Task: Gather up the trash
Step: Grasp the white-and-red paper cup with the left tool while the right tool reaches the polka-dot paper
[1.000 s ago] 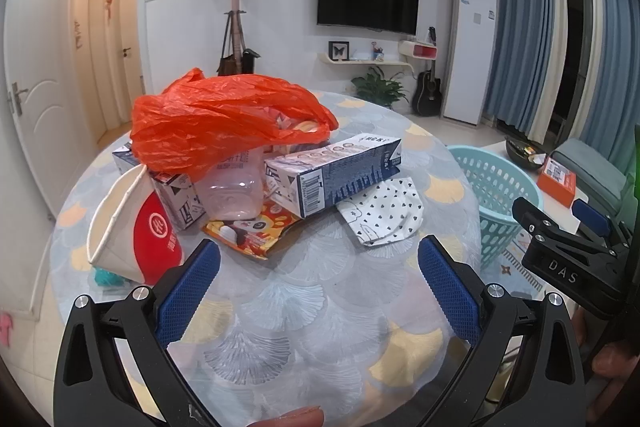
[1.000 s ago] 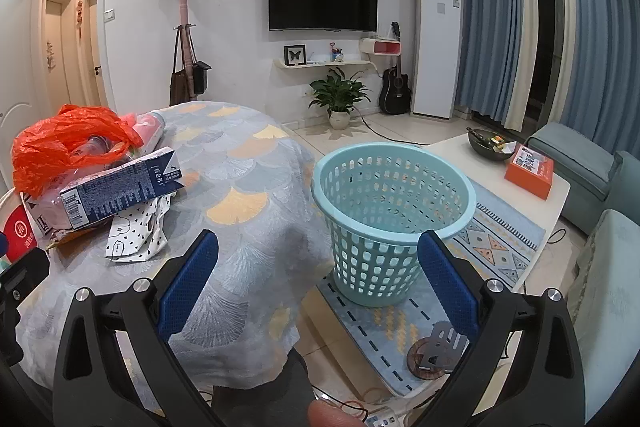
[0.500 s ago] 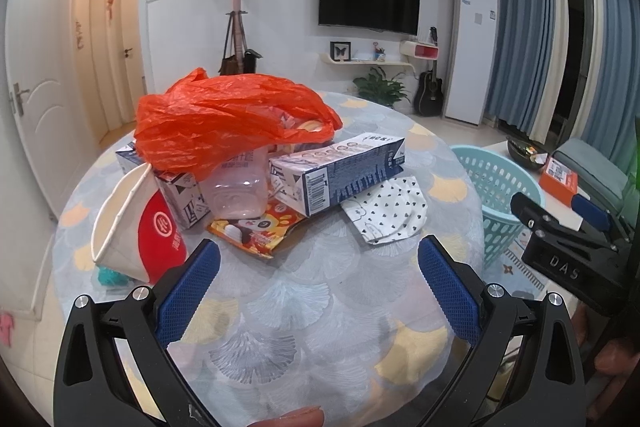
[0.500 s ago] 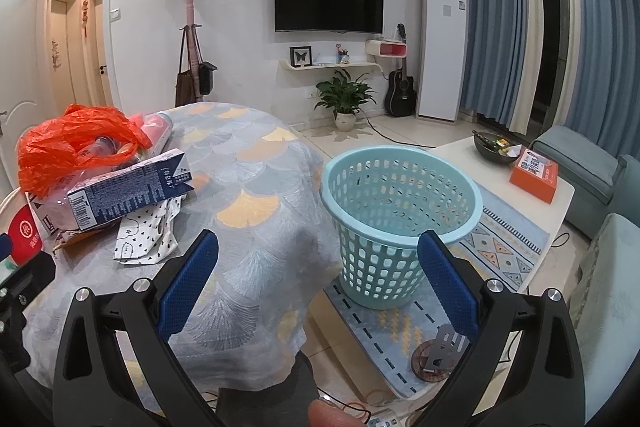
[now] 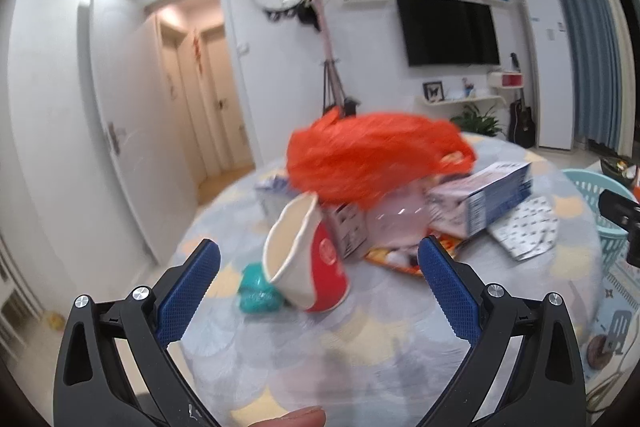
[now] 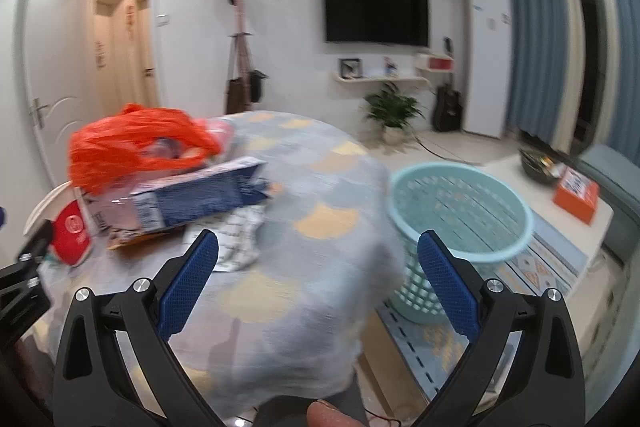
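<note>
A trash pile lies on the round table (image 5: 360,347): an orange plastic bag (image 5: 372,159) on top, a red and white paper cup (image 5: 308,263) on its side, a blue and white carton (image 5: 484,203), a clear plastic cup (image 5: 396,219), a dotted paper (image 5: 524,231) and a teal wad (image 5: 256,291). My left gripper (image 5: 318,291) is open and empty, just short of the paper cup. My right gripper (image 6: 318,287) is open and empty over the table's right side; the bag (image 6: 132,147), the carton (image 6: 200,195) and the light blue basket (image 6: 460,215) show in its view.
The basket stands on a patterned rug on the floor right of the table. A low white table with an orange box (image 6: 576,191) is further right. Doors, a coat stand and a wall TV are behind.
Both grippers have swung left. The left view now centres on the paper cup, closer than before. The right view now takes in more of the table and pile. Both views are blurred.
</note>
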A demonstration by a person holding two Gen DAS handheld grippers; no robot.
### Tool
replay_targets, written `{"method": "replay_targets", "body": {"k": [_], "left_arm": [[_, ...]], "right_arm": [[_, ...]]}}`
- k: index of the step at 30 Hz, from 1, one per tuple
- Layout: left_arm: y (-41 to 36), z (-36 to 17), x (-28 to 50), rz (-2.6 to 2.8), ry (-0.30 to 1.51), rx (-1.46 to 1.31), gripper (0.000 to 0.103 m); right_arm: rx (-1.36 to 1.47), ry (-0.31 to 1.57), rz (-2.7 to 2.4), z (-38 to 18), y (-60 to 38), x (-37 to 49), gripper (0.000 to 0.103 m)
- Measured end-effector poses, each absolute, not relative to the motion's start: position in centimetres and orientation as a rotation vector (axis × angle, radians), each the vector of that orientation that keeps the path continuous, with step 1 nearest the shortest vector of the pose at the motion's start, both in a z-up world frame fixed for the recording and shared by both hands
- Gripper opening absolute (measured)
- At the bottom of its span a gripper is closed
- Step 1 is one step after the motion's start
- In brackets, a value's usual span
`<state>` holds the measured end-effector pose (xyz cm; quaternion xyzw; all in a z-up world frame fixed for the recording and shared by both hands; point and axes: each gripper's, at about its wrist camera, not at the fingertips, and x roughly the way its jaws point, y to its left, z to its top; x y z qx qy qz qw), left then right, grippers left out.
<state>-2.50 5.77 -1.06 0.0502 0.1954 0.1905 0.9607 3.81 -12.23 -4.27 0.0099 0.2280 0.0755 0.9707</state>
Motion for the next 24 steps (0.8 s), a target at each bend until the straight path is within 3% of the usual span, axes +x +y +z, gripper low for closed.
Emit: {"method": "replay_targets", "body": {"k": [11, 12, 15, 17, 23, 24], "left_arm": [[10.7, -3.2, 2.0, 0.295, 0.594, -0.043, 0.094], [11.1, -3.1, 2.2, 0.275, 0.593, -0.063, 0.091], [11.3, -3.3, 2.8, 0.24, 0.594, -0.09, 0.069], [11.5, -3.5, 3.0, 0.244, 0.598, -0.094, 0.036], [11.7, -3.2, 1.5, 0.21, 0.546, -0.109, 0.037], [11.7, -3.1, 1.4, 0.206, 0.538, -0.108, 0.037]], "right_arm": [[0.019, 0.575, 0.257, -5.5, -9.8, 7.1, 0.095], [0.034, 0.607, 0.277, -5.9, -9.8, 7.8, 0.095], [0.074, 0.667, 0.306, -7.1, -9.8, 9.4, 0.095], [0.094, 0.691, 0.313, -7.6, -9.8, 10.3, 0.095], [0.076, 0.696, 0.297, -7.9, -9.1, 11.8, 0.094], [0.065, 0.696, 0.291, -7.9, -8.9, 12.0, 0.088]]}}
